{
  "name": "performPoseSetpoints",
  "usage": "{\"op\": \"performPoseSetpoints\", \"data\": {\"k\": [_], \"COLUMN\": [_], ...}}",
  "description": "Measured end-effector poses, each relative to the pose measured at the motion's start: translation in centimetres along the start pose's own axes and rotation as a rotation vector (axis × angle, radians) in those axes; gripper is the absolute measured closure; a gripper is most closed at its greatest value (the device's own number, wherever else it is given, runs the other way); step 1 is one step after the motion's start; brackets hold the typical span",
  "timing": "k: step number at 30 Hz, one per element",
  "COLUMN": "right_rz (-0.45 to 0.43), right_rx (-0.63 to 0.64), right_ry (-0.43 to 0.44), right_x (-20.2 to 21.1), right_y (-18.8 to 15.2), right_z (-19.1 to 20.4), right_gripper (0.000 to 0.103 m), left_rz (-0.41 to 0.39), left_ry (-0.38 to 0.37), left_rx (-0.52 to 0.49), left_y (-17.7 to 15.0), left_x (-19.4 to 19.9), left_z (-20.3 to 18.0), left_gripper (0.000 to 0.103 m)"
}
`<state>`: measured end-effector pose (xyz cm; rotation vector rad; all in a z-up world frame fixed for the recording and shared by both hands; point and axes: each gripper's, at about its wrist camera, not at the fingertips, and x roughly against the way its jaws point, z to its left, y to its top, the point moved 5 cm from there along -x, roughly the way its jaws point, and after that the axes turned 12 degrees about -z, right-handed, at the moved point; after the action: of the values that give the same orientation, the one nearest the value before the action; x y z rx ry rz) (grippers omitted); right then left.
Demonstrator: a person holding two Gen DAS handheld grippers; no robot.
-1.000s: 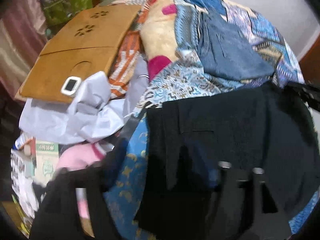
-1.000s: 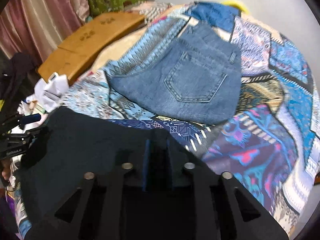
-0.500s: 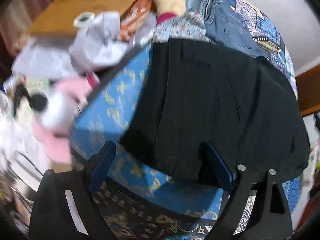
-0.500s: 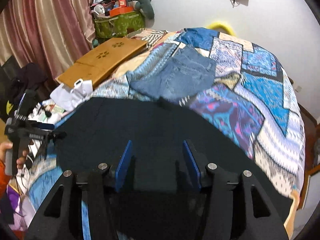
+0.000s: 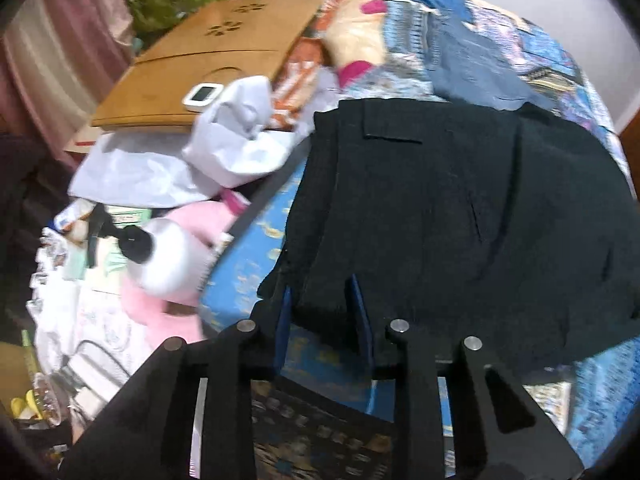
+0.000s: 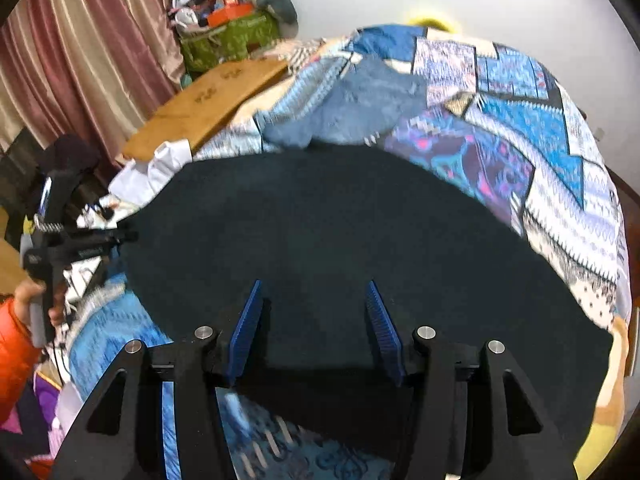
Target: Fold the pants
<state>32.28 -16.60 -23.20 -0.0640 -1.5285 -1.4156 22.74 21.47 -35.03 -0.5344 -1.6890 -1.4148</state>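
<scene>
Black pants (image 5: 460,216) lie folded flat on the patterned bedspread (image 5: 248,264); they also fill the middle of the right wrist view (image 6: 340,248). My left gripper (image 5: 322,300) sits at their near left corner, jaws partly apart with a fold of the black cloth between the blue pads, not pinched. My right gripper (image 6: 314,312) is open above the near edge of the pants, holding nothing. The left gripper also shows at the left edge of the right wrist view (image 6: 124,236).
Folded blue jeans (image 6: 360,112) lie further back on the bed. A wooden lap desk (image 5: 208,68) with a small white device (image 5: 202,96) and crumpled white cloth (image 5: 224,148) sit at the left. A pink plush toy (image 5: 172,264) and clutter lie beside the bed.
Both grippers let go of the black pants and opened. The right one drew back and rose. The left one opened wide, then narrowed around the pants' corner.
</scene>
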Motion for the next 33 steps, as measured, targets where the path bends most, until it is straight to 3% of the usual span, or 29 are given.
{"op": "performPoseSetpoints", "data": {"k": [5, 9, 12, 16, 20, 24, 27, 33], "right_rz": [0.064, 0.052, 0.049, 0.037, 0.024, 0.012, -0.016, -0.097], "right_rx": [-0.025, 0.004, 0.030, 0.003, -0.033, -0.078, -0.129, -0.219], "right_ry": [-0.024, -0.015, -0.013, -0.008, 0.005, 0.011, -0.018, -0.133], "right_x": [-3.3, -2.4, -1.6, -0.3, 0.9, 2.3, 4.3, 9.1], "right_y": [-1.3, -2.2, -3.0, -3.9, -4.5, -5.0, -5.4, -7.0], "right_z": [0.1, 1.0, 1.4, 1.4, 1.2, 0.6, -0.8, -4.5], "right_gripper": [0.052, 0.046, 0.045, 0.045, 0.045, 0.046, 0.046, 0.041], "left_rz": [0.007, -0.025, -0.070, -0.118, -0.105, -0.046, -0.085, -0.074], "left_ry": [0.015, 0.045, -0.001, -0.136, -0.240, -0.243, -0.212, -0.204], "left_rx": [-0.057, -0.108, -0.100, -0.108, -0.174, -0.265, -0.263, -0.327], "left_y": [-0.3, 1.1, 2.8, 5.2, 5.6, 3.3, 2.2, 1.8], "left_x": [-0.3, 1.4, 3.2, 5.2, 5.4, 3.9, 4.2, 5.2], "left_z": [0.4, -0.2, -1.4, -5.6, -11.1, -15.1, -15.2, -15.0], "left_gripper": [0.070, 0.056, 0.042, 0.021, 0.017, 0.017, 0.016, 0.015]}}
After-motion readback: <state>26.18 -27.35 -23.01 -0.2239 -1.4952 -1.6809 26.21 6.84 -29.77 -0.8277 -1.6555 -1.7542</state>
